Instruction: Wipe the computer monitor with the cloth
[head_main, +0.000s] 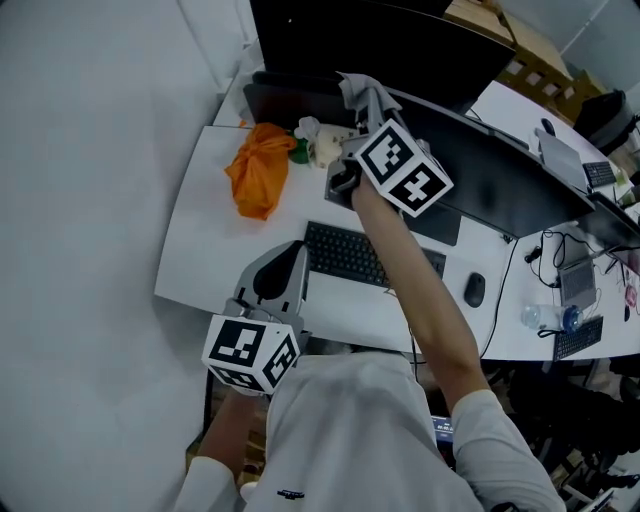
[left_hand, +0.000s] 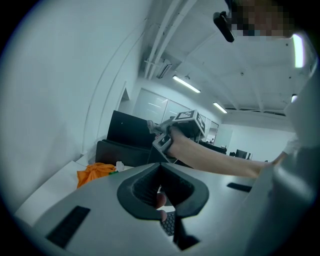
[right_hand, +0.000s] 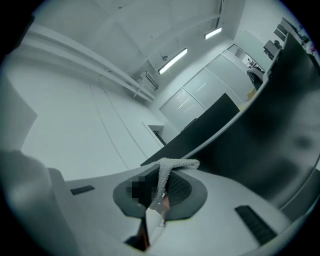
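Note:
A grey cloth (head_main: 365, 97) is pinched in my right gripper (head_main: 358, 125), which is raised against the upper left edge of the wide dark monitor (head_main: 500, 170). In the right gripper view the cloth (right_hand: 172, 165) drapes out of the shut jaws of the right gripper (right_hand: 159, 200), and the dark screen (right_hand: 260, 130) fills the right side. My left gripper (head_main: 292, 262) hangs low at the desk's near edge, in front of the keyboard, shut and holding nothing. The left gripper view looks over its shut jaws, the left gripper (left_hand: 161, 200), toward the right gripper (left_hand: 172, 131) and the cloth (left_hand: 152, 125).
On the white desk (head_main: 210, 250) lie an orange bundle (head_main: 260, 170), small toys (head_main: 318, 142), a black keyboard (head_main: 350, 255) and a mouse (head_main: 474, 290). A water bottle (head_main: 545, 318) lies at the right. A white wall stands to the left.

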